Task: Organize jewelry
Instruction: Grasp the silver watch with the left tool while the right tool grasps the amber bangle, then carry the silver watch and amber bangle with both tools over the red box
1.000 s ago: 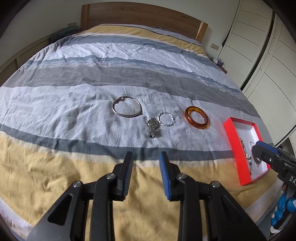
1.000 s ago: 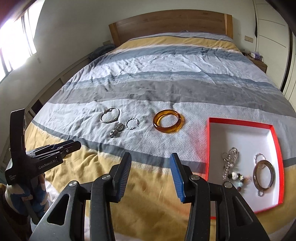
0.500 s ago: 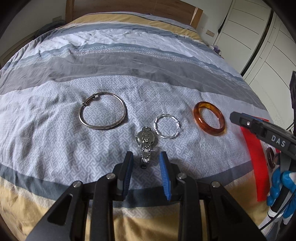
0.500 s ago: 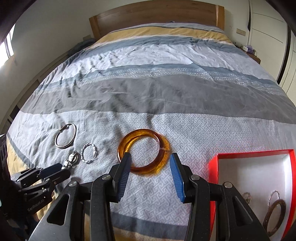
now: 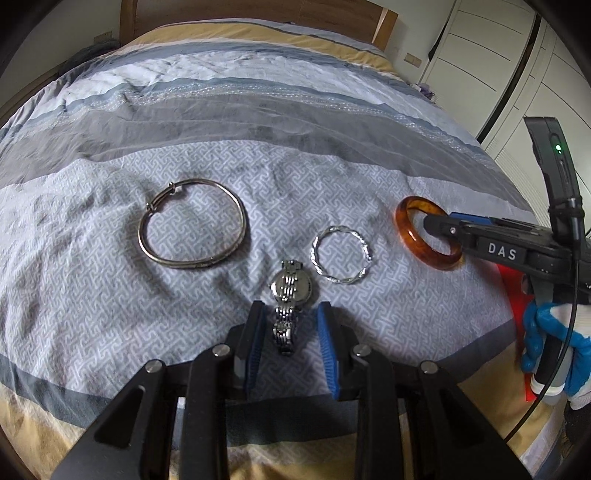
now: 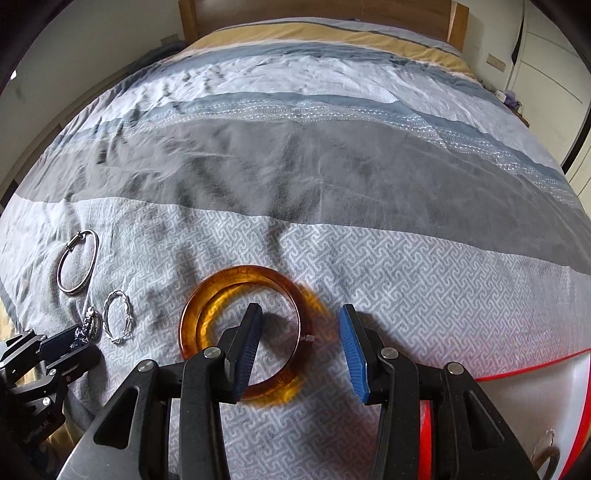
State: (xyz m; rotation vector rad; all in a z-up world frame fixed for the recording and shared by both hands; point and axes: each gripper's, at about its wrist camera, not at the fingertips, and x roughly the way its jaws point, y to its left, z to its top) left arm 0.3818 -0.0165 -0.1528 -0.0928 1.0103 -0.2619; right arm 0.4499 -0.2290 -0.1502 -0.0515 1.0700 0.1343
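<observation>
Several pieces lie on the striped bedspread. A silver watch [image 5: 290, 306] lies between the open fingers of my left gripper [image 5: 290, 314], its band running down between the blue pads. A large silver bangle [image 5: 192, 233] lies to its left and a twisted silver ring bracelet [image 5: 340, 254] to its right. An amber bangle [image 6: 240, 332] lies under my right gripper [image 6: 299, 325], which is open, with its left finger inside the bangle's hole and the right finger outside the rim. The amber bangle also shows in the left wrist view [image 5: 410, 236].
A red-edged white box [image 6: 524, 384] sits on the bed at the right, with a metal piece in its lower corner. The wooden headboard [image 6: 314, 11] is far off. White wardrobe doors [image 5: 498, 55] stand to the right of the bed.
Both grippers moved forward and down toward the bed. The left one now straddles the watch band. The right one now has one finger inside the amber bangle.
</observation>
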